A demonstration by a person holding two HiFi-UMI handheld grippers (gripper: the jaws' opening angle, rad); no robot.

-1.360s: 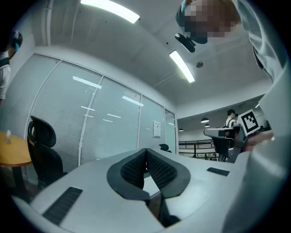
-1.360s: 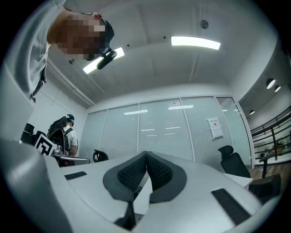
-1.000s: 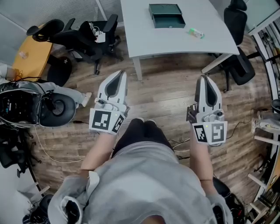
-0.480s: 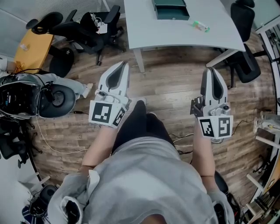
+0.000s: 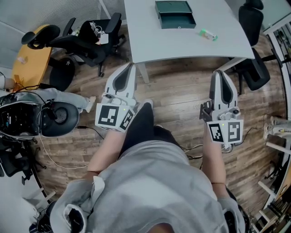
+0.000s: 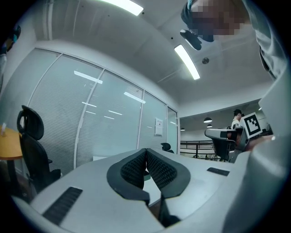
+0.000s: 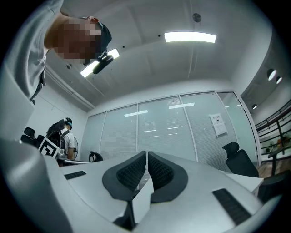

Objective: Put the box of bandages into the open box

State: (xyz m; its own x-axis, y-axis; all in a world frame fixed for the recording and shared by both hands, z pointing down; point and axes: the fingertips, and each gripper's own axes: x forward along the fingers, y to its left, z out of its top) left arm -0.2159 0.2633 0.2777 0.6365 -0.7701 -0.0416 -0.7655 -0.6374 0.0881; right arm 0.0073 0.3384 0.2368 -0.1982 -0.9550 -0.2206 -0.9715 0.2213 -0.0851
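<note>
On the white table at the top of the head view stands a dark green open box, and a small green-and-white box of bandages lies to its right. My left gripper and right gripper hang over the wooden floor, short of the table's near edge. Both point up and forward. Each has its jaws together with nothing between them. In the left gripper view the left gripper faces glass walls, as does the right gripper in its own view.
Black office chairs stand left of the table and at its right. A yellow round table and dark equipment sit at the left. Cables trail over the floor. A person stands far off.
The view has shifted a little with my step, and the table sits slightly nearer the grippers. Both grippers have stayed shut and level in front of me.
</note>
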